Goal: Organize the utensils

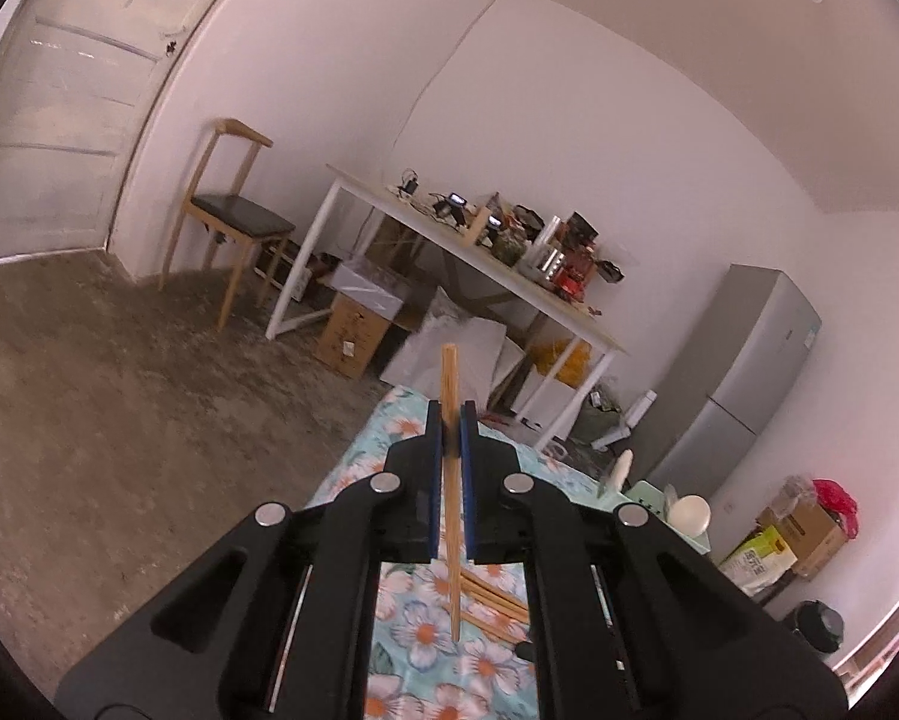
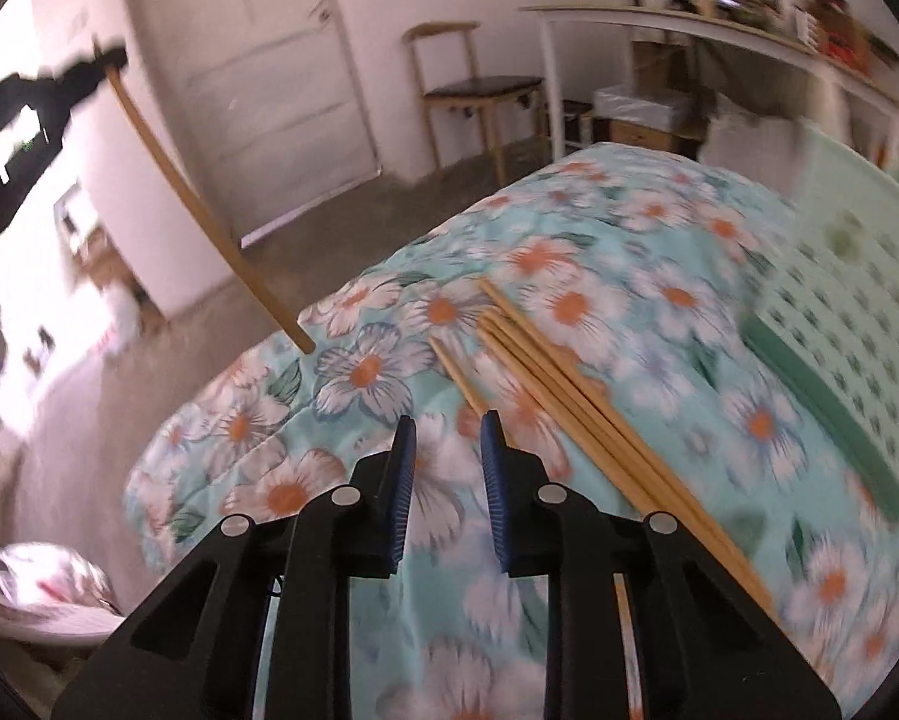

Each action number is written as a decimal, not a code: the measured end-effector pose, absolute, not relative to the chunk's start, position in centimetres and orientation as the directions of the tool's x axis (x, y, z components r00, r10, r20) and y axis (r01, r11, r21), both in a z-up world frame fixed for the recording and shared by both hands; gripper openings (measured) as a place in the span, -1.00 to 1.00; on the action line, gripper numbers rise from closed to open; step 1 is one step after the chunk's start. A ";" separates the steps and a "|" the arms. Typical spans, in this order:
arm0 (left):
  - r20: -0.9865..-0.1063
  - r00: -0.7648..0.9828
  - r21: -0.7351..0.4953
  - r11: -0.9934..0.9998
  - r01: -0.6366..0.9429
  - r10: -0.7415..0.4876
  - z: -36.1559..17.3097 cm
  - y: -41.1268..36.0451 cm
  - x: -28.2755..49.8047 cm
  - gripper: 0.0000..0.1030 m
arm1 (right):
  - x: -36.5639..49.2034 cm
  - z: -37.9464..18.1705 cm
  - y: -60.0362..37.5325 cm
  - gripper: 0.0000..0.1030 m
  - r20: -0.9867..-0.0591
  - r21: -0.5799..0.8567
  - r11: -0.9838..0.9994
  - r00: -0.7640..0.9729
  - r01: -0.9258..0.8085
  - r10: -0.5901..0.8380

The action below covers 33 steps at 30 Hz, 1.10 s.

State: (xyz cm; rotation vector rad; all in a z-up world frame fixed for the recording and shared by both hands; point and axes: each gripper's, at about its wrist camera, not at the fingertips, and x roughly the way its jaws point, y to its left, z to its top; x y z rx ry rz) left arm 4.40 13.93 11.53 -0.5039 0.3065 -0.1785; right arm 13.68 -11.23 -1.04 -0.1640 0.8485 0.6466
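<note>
Clamping one wooden chopstick (image 1: pixel 451 492) at lower centre of its own view, the left gripper (image 1: pixel 451 426) has pads pressed on it. Lower centre in the right view, the right gripper (image 2: pixel 446 441) stands partly open, seemingly empty. Loose chopsticks (image 2: pixel 569 414) lie right of it on the floral cloth (image 2: pixel 599 252).

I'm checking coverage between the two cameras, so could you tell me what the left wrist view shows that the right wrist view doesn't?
Only the left wrist view shows the grey fridge and the left gripper shut on one chopstick. Only the right wrist view shows the right gripper, empty, and the green perforated tray. Both show the loose chopsticks, floral cloth and wooden chair.
</note>
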 end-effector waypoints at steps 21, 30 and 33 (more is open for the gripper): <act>-0.256 0.941 -0.467 0.881 0.078 -0.220 11.5 13.5 5.1 -0.91 | 16.4 -1.7 -8.2 -0.96 -0.761 0.026 0.794 0.503 -0.607 0.410; -0.254 0.943 -0.454 0.887 0.080 -0.215 12.0 12.9 5.6 -0.91 | 14.7 4.4 -15.6 -0.96 -0.606 0.176 0.865 0.642 -0.469 0.471; -0.258 0.940 -0.453 0.887 0.085 -0.222 12.1 12.4 5.6 -0.91 | 13.8 6.8 -18.2 -0.96 -0.537 0.234 0.868 0.686 -0.438 0.491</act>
